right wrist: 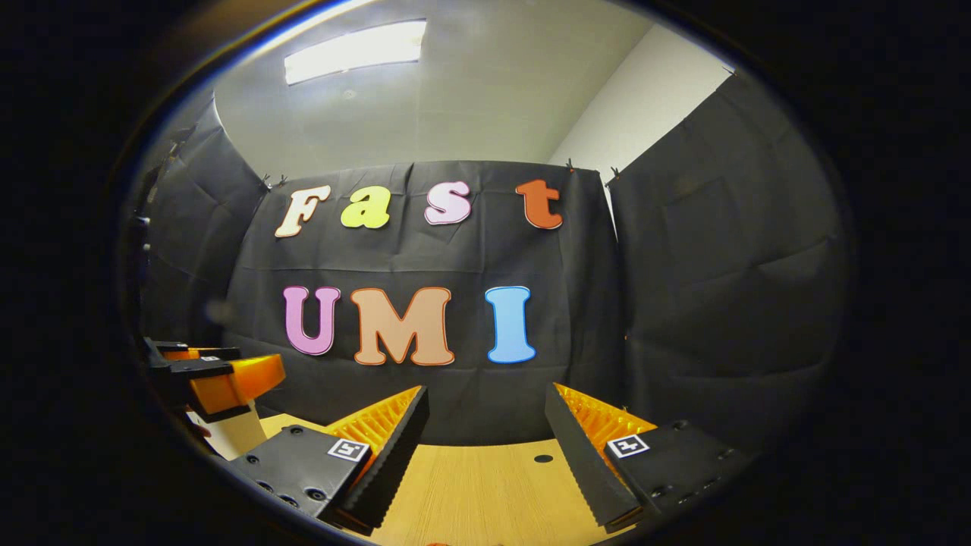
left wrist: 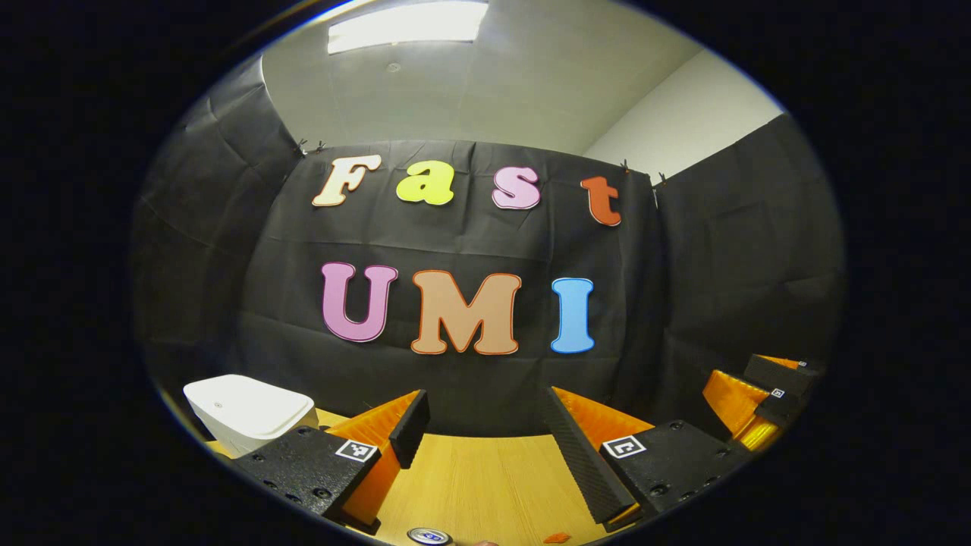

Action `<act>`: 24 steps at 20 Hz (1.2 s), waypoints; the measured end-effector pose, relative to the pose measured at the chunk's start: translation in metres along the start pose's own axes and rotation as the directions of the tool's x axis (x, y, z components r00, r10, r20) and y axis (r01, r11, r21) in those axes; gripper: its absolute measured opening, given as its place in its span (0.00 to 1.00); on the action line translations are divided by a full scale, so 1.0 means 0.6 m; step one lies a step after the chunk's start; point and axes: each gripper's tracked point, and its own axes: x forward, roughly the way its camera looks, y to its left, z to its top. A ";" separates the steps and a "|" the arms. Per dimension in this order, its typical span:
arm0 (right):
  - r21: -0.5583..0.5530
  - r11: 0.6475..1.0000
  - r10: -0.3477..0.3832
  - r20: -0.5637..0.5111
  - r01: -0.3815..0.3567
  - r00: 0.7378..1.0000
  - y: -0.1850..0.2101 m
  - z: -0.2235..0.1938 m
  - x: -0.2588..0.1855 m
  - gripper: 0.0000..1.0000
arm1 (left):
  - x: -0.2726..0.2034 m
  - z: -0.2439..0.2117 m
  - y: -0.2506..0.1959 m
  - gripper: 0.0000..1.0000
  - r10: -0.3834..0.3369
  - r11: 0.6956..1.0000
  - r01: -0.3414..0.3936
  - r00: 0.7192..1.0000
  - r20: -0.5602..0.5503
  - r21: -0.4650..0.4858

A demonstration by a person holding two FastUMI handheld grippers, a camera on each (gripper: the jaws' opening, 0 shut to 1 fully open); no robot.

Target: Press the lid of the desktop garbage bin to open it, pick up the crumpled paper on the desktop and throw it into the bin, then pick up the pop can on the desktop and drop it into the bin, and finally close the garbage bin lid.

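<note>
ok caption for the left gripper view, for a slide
Left tongs open above the wooden desk, closed white bin at left, pop can just below.

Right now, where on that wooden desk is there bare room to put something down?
The desk is bare between the left gripper and the cloth wall, and likewise ahead of the right gripper, apart from a small dark hole. It is crowded at the left by the white bin; the pop can sits at the near edge.

In the left gripper view I see my left gripper [left wrist: 485,432] with jaws wide apart over the wooden desktop [left wrist: 485,478]. The white bin [left wrist: 246,409], lid closed, stands far left. The can top [left wrist: 429,536] lies near. The right gripper [left wrist: 758,402] hangs far right.
</note>
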 end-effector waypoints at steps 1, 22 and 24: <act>-0.006 1.000 0.005 0.003 -0.005 1.000 0.004 0.001 -0.005 0.97 | 0.000 0.002 -0.006 0.92 -0.008 1.000 0.008 1.000 0.005 -0.005; -0.004 1.000 -0.008 0.016 0.008 1.000 0.010 0.006 -0.035 0.98 | -0.032 -0.007 -0.004 0.92 -0.008 1.000 0.008 1.000 -0.006 -0.024; -0.003 1.000 -0.006 0.015 0.006 1.000 0.013 0.005 -0.033 0.98 | -0.031 -0.010 0.001 0.92 0.001 1.000 -0.001 1.000 -0.011 -0.027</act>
